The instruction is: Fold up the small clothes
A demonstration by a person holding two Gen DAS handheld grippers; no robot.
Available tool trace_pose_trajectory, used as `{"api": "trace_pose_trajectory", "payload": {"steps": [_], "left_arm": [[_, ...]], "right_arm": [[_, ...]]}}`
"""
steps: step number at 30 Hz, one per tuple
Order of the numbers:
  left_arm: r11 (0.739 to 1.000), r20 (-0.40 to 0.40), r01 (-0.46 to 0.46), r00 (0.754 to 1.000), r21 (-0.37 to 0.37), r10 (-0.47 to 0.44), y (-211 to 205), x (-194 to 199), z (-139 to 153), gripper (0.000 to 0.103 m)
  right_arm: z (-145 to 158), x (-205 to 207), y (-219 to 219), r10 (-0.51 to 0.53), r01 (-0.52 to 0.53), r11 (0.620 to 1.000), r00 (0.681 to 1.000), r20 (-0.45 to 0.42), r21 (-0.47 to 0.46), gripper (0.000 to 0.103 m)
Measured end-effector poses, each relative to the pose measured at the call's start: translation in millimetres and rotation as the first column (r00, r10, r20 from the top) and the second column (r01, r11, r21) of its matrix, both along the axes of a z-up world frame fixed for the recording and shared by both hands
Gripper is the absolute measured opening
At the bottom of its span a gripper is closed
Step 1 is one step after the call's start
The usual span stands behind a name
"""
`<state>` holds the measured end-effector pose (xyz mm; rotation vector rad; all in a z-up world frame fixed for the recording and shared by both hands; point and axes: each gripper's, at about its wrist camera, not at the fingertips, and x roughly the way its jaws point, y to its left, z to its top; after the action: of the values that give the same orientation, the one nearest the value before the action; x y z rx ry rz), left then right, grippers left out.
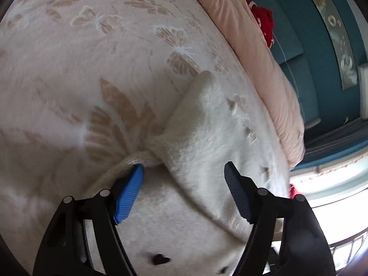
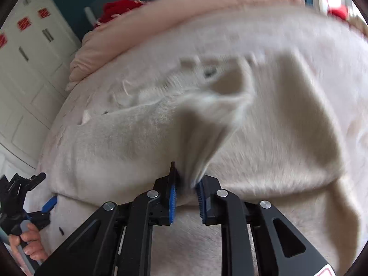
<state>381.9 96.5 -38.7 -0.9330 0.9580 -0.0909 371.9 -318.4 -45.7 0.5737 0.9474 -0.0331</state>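
Note:
A fuzzy cream garment point(image 1: 207, 126) lies spread on a pink blanket point(image 1: 92, 57) printed with butterflies and leaves. My left gripper point(image 1: 184, 168) stands open over it. The left blue pad rests beside a ribbed edge point(image 1: 128, 161), and the garment's body lies flat between the fingers without being pinched. In the right wrist view my right gripper point(image 2: 186, 184) is shut on a bunched fold of the same garment point(image 2: 115, 142). The fold rises blurred from between the pads. The left gripper point(image 2: 44, 189) shows at the lower left, held by a hand point(image 2: 30, 241).
A rolled pink quilt point(image 1: 253, 57) runs along the bed's far side, with a red cloth point(image 1: 264, 20) behind it. Beyond the quilt is a teal wall point(image 1: 310, 46). A white wardrobe point(image 2: 27, 80) stands on one side of the bed and a bright window point(image 1: 333, 195) on the other.

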Motion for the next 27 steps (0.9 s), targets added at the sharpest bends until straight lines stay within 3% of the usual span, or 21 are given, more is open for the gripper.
{"api": "trace_pose_trajectory", "payload": {"steps": [1, 4, 7, 9, 10, 11, 12, 13, 16, 17, 18, 20, 21, 22, 25, 27], "left_arm": [[0.999, 0.001, -0.011, 1.0, -0.035, 0.011, 0.2, -1.0, -1.2, 0.07], [0.992, 0.003, -0.051, 0.999, -0.111, 0.052, 0.1, -2.2, -2.1, 0.065], [0.992, 0.038, -0.052, 0.998, -0.119, 0.057, -4.8, 4.0, 6.5, 0.056], [0.992, 0.034, -0.066, 0.997, -0.109, 0.071, -7.2, 10.5, 10.5, 0.051], [0.993, 0.017, -0.071, 0.997, -0.096, 0.073, -8.4, 15.5, 9.9, 0.047], [0.994, -0.015, -0.077, 0.997, -0.079, 0.076, -9.4, 22.1, 6.2, 0.032], [0.994, -0.045, -0.085, 0.996, -0.075, 0.082, -8.7, 26.7, 1.1, 0.014], [0.992, -0.065, -0.101, 0.993, -0.075, 0.097, -7.7, 29.8, -1.8, 0.009], [0.992, -0.01, -0.122, 0.992, -0.028, 0.122, -3.7, 26.3, 7.0, 0.01], [0.994, 0.014, -0.112, 0.994, 0.019, 0.112, -5.6, 24.1, 11.6, 0.01], [0.995, 0.02, -0.096, 0.995, 0.04, 0.095, -7.7, 22.8, 11.3, 0.01], [0.998, -0.014, -0.055, 0.998, 0.04, 0.056, -12.6, 22.3, -0.1, 0.01], [0.998, -0.032, -0.049, 0.998, 0.048, 0.05, -14.2, 21.1, -5.5, 0.01], [0.997, -0.046, -0.041, 0.998, 0.064, 0.044, -15.8, 20.0, -11.7, 0.01], [0.994, -0.021, -0.033, 0.999, 0.1, 0.036, -17.2, 17.4, -14.6, 0.01], [0.991, -0.014, -0.022, 1.0, 0.132, 0.024, -19.7, 17.6, -13.2, 0.01]], "right_arm": [[0.6, -0.6, -6.0, -0.02, 0.019, 0.999, 1.0, 0.014, 0.049, 0.021], [4.5, 1.3, -17.7, -0.068, 0.064, 0.992, 0.997, 0.036, 0.107, 0.044], [1.2, 2.9, -32.0, -0.121, 0.113, 0.98, 0.992, 0.044, 0.165, 0.045], [-2.9, 12.5, -30.6, -0.119, 0.117, 0.986, 0.993, 0.011, 0.12, 0.031], [-2.9, 20.9, -28.0, -0.101, 0.101, 0.991, 0.995, -0.011, 0.086, 0.011], [3.0, 26.0, -30.1, -0.088, 0.089, 0.993, 0.996, -0.007, 0.078, 0.011], [20.9, 32.1, -26.6, -0.067, 0.062, 0.995, 0.997, 0.05, 0.08, 0.011], [39.5, 34.9, -25.4, -0.048, 0.038, 0.996, 0.991, 0.122, 0.085, 0.01], [113.6, 31.2, -24.4, -0.001, -0.043, 0.994, 0.916, 0.401, 0.1, 0.01], [119.5, 27.9, -28.0, 0.006, -0.045, 0.996, 0.897, 0.442, 0.079, 0.01], [112.9, 29.1, -33.1, 0.011, -0.032, 0.999, 0.903, 0.43, 0.042, 0.009], [52.9, 46.0, -51.3, -0.02, 0.018, 1.0, 0.979, 0.205, 0.01, 0.009], [6.9, 54.6, -59.6, -0.044, 0.044, 0.999, 0.999, 0.007, -0.006, 0.009], [-12.2, 51.8, -63.0, -0.043, 0.043, 0.999, 0.999, -0.032, 0.013, 0.008], [10.9, 42.8, -59.5, -0.059, 0.05, 0.996, 0.991, 0.117, 0.076, 0.008], [17.2, 47.9, -55.2, -0.046, 0.04, 0.998, 0.985, 0.164, 0.041, 0.008]]}}
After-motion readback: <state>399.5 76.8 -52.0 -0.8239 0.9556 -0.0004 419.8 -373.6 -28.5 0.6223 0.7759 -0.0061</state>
